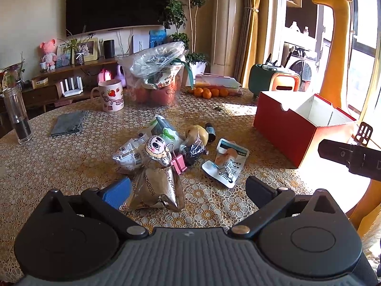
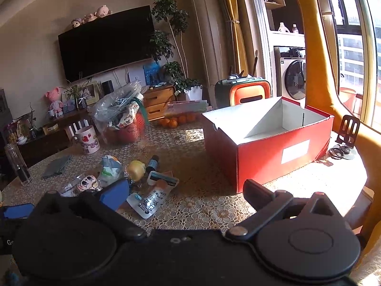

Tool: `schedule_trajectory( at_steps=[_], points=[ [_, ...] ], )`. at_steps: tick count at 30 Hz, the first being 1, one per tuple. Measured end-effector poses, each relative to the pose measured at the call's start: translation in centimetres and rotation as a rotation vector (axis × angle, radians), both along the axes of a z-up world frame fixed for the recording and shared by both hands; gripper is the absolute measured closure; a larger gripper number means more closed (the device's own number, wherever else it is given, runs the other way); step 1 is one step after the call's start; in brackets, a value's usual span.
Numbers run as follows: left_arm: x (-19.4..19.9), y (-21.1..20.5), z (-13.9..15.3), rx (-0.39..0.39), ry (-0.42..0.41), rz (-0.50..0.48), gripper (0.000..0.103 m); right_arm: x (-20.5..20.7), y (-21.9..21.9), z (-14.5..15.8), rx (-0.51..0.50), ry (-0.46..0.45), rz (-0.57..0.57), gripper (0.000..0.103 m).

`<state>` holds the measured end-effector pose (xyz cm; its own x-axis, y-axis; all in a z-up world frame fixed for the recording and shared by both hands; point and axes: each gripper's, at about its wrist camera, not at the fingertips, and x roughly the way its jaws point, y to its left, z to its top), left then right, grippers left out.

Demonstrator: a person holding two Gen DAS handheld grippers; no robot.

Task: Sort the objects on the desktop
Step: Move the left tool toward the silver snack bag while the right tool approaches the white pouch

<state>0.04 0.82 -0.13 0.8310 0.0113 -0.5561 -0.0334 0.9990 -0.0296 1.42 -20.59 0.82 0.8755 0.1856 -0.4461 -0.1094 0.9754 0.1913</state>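
A pile of small items lies mid-table: a silver snack packet [image 1: 157,190], a painted face figure [image 1: 156,149], a pink binder clip [image 1: 179,163], a yellow round toy [image 1: 196,133], a small dark bottle [image 1: 210,131] and a white sachet [image 1: 226,163]. My left gripper [image 1: 188,191] is open, its jaws wide apart, with the silver packet between them by the blue left pad. My right gripper [image 2: 185,195] is open and empty above the table, left of the open red box [image 2: 273,150]. The sachet [image 2: 152,197] lies just beyond its blue finger.
A pink mug [image 1: 110,96], a grey cloth [image 1: 69,124], a glass bottle [image 1: 17,116], a plastic tub with a bag [image 1: 157,81] and oranges [image 1: 209,92] stand further back. A phone stand [image 2: 346,138] sits right of the box. The table edge runs along the right.
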Motion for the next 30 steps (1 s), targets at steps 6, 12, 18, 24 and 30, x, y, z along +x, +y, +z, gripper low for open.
schedule_trajectory(
  at_steps=[6,12,18,24,30],
  points=[
    [0.8,0.7,-0.4,-0.004,0.011,0.005,0.0,0.9,0.5,-0.3,-0.022,0.001,0.041,0.001],
    [2.1,1.4,-1.1,0.012,0.003,0.009,0.0,2.5,1.4,-1.1,-0.059,0.007,0.107,0.001],
    [3.6,2.1,-2.4,0.008,0.018,-0.001,0.0,4.8,2.4,-1.9,-0.097,0.008,0.171,0.001],
    [4.7,2.4,-4.2,-0.006,0.02,-0.043,0.0,7.5,3.2,-3.1,-0.105,0.014,0.21,0.001],
    [6.4,3.1,-5.7,0.001,0.056,-0.011,0.0,10.2,4.0,-4.8,-0.121,0.058,0.224,0.001]
  ],
)
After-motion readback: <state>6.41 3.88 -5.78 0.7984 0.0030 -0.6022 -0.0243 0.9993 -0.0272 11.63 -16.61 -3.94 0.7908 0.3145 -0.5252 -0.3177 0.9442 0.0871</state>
